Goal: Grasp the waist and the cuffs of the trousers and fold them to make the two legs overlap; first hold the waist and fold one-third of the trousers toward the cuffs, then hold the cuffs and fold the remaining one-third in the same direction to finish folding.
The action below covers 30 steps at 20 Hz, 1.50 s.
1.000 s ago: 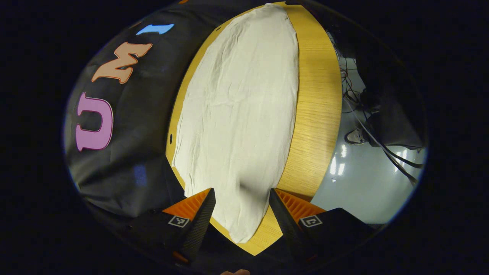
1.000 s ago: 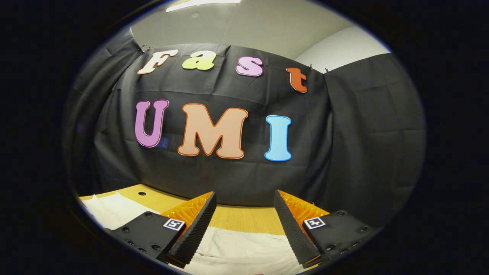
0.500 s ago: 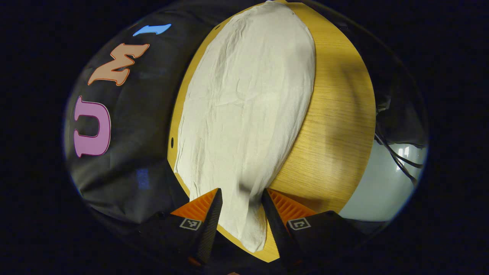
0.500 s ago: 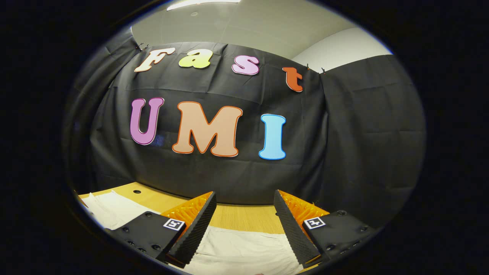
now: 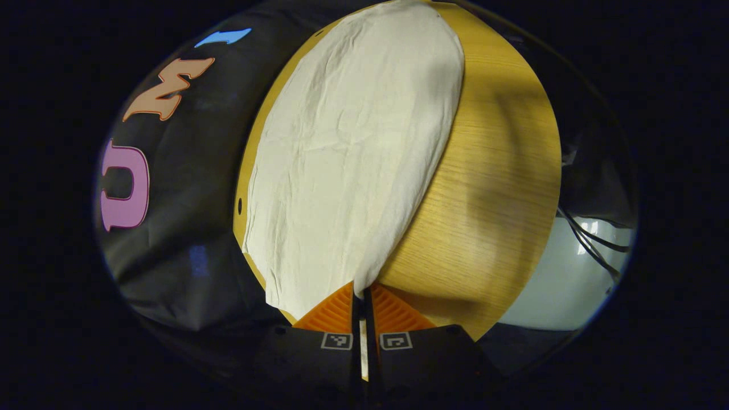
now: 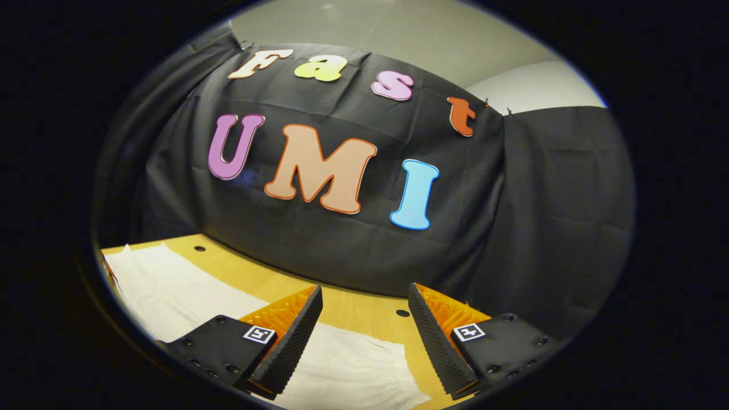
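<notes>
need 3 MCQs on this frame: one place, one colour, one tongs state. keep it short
1. Where do the trousers lie?
A. on the wooden table
B. on the floor
C. over a chair

2. What colour are the trousers?
A. navy
B. off-white
C. red

3. How do the left tongs stand?
A. wide open above the cloth
B. shut on an edge of the trousers
C. shut on a cable

Key: 1 A, the cloth is spread flat on the wooden table in the left gripper view. 2 B, the fabric is pale cream in both views. 3 B, both fingers meet with the trousers' edge pinched between them, while the right tongs are open above the cloth.
</notes>
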Each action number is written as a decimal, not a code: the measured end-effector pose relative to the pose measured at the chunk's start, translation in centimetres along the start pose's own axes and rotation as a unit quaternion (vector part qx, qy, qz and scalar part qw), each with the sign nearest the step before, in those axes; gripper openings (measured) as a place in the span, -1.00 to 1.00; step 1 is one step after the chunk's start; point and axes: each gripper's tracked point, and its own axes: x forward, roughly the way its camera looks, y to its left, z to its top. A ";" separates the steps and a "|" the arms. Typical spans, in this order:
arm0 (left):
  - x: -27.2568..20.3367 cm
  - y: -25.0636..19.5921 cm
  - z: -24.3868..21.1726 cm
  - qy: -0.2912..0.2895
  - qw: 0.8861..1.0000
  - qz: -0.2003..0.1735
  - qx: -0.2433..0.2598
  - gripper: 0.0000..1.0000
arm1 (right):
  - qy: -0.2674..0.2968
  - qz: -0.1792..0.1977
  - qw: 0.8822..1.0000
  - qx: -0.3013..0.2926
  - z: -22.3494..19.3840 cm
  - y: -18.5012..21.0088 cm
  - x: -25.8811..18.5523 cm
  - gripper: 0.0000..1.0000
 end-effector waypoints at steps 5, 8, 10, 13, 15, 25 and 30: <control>-0.2 -0.1 -0.1 0.000 1.000 0.010 0.004 -1.00 | 0.040 0.015 0.996 -0.085 -3.8 -1.5 -0.8 0.94; -0.1 0.0 -0.1 0.002 1.000 0.017 0.010 -1.00 | 0.069 0.032 0.988 -0.134 -6.9 -2.3 -2.5 0.94; 0.0 0.1 -0.1 0.005 1.000 0.021 0.017 -0.99 | 0.088 0.052 0.981 -0.167 -8.8 -2.2 -3.4 0.95; 0.0 0.1 -0.1 0.006 1.000 0.023 0.015 -1.00 | 0.115 0.082 0.967 -0.212 -12.1 -2.1 -5.0 0.94; 0.1 0.2 -0.2 0.006 1.000 0.024 0.009 -1.00 | 0.134 0.102 0.957 -0.237 -14.2 -1.9 -5.9 0.94; 0.0 0.2 -0.2 0.014 0.999 0.033 0.009 -1.00 | 0.202 0.202 0.892 -0.349 -22.7 -0.4 -9.8 1.00; 0.1 0.2 -0.2 0.017 0.999 0.036 0.012 -1.00 | 0.231 0.215 0.865 -0.390 -26.0 -1.4 -11.2 0.99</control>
